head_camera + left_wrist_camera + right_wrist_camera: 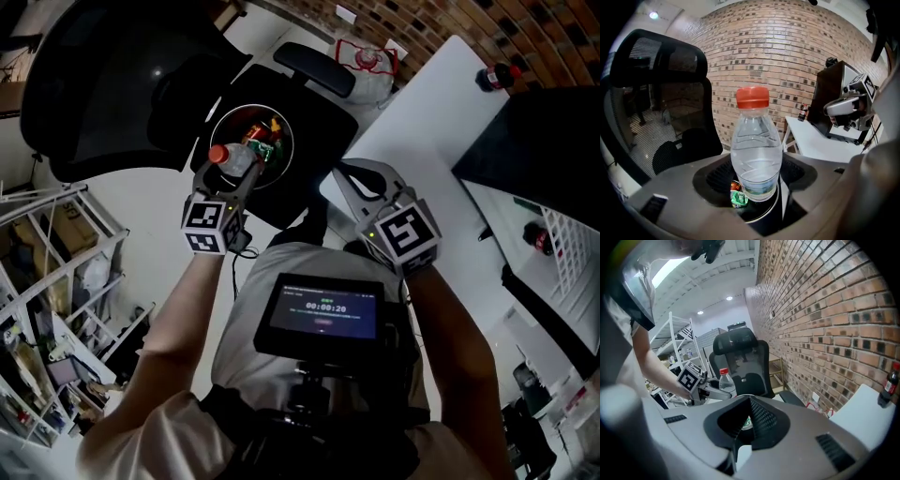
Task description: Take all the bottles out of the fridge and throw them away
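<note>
One clear bottle [232, 159], red-capped, sits clamped in the left gripper [242, 173] above a round bin [251, 107]. The right gripper [345, 180] is closed on nothing.

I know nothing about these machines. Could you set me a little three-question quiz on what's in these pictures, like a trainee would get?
1. Pick one: what is in the left claw?
A) a green can
B) a clear bottle with a red cap
C) nothing
2. True or false: the right claw is shut with nothing in it.
3. Fill the gap: just under the held bottle stands a round black ___ with colourful rubbish in it.

Key
1. B
2. True
3. bin
</note>
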`<act>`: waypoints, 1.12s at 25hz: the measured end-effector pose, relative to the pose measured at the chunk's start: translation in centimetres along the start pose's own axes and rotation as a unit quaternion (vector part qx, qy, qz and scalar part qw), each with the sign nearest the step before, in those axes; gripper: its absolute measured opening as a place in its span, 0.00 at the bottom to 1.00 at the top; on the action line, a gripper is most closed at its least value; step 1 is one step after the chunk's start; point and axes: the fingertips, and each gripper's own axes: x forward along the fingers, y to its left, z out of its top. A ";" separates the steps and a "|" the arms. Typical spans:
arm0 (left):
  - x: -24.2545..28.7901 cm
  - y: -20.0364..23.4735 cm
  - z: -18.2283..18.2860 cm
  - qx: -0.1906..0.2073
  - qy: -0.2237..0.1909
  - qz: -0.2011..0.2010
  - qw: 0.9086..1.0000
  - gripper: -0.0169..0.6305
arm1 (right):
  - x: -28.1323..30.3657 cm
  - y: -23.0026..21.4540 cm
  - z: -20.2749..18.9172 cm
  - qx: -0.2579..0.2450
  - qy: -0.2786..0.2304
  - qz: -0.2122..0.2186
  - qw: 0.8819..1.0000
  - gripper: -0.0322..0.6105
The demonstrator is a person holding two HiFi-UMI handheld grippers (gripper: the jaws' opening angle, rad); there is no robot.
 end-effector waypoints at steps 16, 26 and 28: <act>9.3 4.5 -8.7 0.040 0.171 -0.021 0.984 0.49 | 1.3 -0.3 -0.9 0.025 0.025 -0.020 0.999 0.06; 14.2 4.2 -16.4 0.013 0.380 -0.086 0.921 0.50 | 1.2 -0.4 -1.7 0.042 0.022 -0.047 0.998 0.06; 15.6 3.6 -17.6 0.011 0.405 -0.093 0.909 0.50 | 1.1 -1.0 -2.4 0.048 0.028 -0.049 0.997 0.06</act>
